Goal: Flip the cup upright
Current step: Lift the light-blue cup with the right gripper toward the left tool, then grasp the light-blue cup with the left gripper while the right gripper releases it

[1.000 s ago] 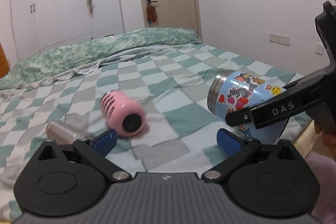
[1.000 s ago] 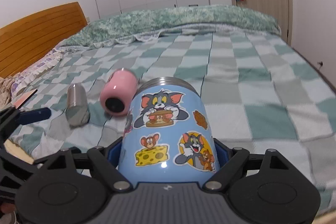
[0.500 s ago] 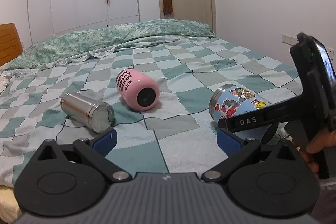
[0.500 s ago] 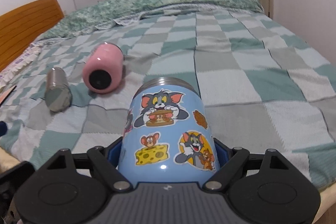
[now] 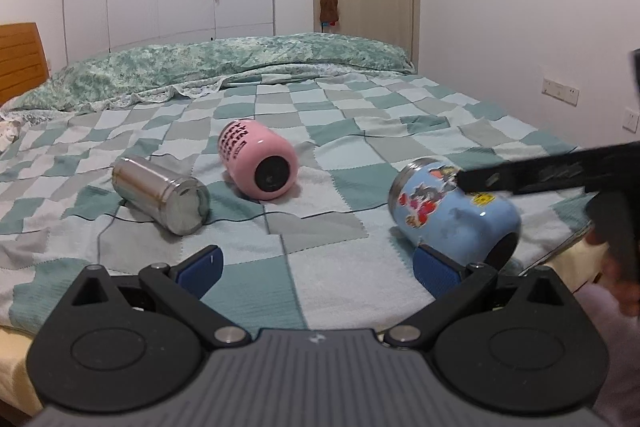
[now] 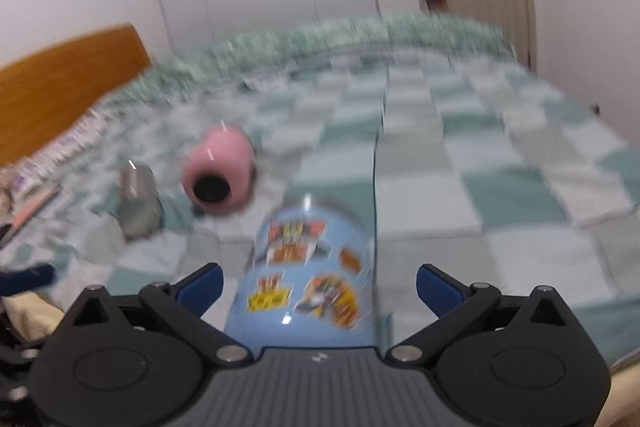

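Observation:
A blue cartoon-sticker cup [image 5: 456,211] lies on its side on the checked bedspread near the bed's right front corner. In the blurred right wrist view the cup [image 6: 308,279] lies between the spread fingers of my right gripper [image 6: 318,283], which is open around it without touching. A pink cup [image 5: 260,159] and a steel cup [image 5: 160,195] lie on their sides further left. My left gripper [image 5: 318,273] is open and empty, low over the bed's front edge. The right gripper's finger [image 5: 544,173] reaches in from the right over the blue cup.
The bed [image 5: 360,131] fills the view, with a rumpled green duvet [image 5: 224,63] at the back. A wooden headboard [image 6: 68,87] is at the left, wardrobe doors and a room door behind. The bed's front edge lies just below both grippers.
My right gripper was shut on the blue cup and has opened; the cup now lies free on the bed. My left gripper pulled back and swung left, so the steel cup shows fully.

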A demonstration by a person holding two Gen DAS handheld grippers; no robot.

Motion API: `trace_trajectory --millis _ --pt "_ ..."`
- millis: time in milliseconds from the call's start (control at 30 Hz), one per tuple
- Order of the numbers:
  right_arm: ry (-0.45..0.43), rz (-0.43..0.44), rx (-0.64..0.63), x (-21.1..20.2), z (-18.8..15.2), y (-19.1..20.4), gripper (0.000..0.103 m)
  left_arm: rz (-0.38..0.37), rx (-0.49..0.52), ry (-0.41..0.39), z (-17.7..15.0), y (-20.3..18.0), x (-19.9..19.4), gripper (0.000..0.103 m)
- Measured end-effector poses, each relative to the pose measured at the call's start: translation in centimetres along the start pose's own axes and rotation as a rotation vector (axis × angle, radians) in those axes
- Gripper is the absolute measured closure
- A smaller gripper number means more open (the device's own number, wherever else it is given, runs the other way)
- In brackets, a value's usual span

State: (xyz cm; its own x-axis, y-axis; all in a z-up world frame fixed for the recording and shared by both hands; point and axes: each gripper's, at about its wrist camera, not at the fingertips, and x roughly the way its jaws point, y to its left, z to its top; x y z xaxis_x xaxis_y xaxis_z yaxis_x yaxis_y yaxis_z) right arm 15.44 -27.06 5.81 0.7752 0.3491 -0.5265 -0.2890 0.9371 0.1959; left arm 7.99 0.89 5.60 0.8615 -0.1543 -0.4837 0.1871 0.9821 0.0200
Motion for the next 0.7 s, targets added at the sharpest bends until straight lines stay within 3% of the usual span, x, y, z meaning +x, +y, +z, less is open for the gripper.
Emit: trace_trajectory --millis 167,400,600,700 --pt "-0.091 0.043 -0.049 -4.0 1.2 -3.0 0.0 -0.059 -0.014 0.013 1.0 -2.2 0.4 0.0" --pt "-0.103 -0.02 -0.107 -5.3 1.7 -8.1 0.0 -0.112 -0.018 0.066 3.7 -6.3 2.9 0.0" --pt "-0.076 -0.051 -0.1 -4.1 1.2 -12.1 0.0 -0.06 -0.009 0.183 6.9 -9.4 7.4 0.0" --pt "-0.058 -0.049 -0.102 -3.1 1.1 -13.4 0.0 -0.011 -0.032 0.282 8.3 -10.2 10.4 0.0"
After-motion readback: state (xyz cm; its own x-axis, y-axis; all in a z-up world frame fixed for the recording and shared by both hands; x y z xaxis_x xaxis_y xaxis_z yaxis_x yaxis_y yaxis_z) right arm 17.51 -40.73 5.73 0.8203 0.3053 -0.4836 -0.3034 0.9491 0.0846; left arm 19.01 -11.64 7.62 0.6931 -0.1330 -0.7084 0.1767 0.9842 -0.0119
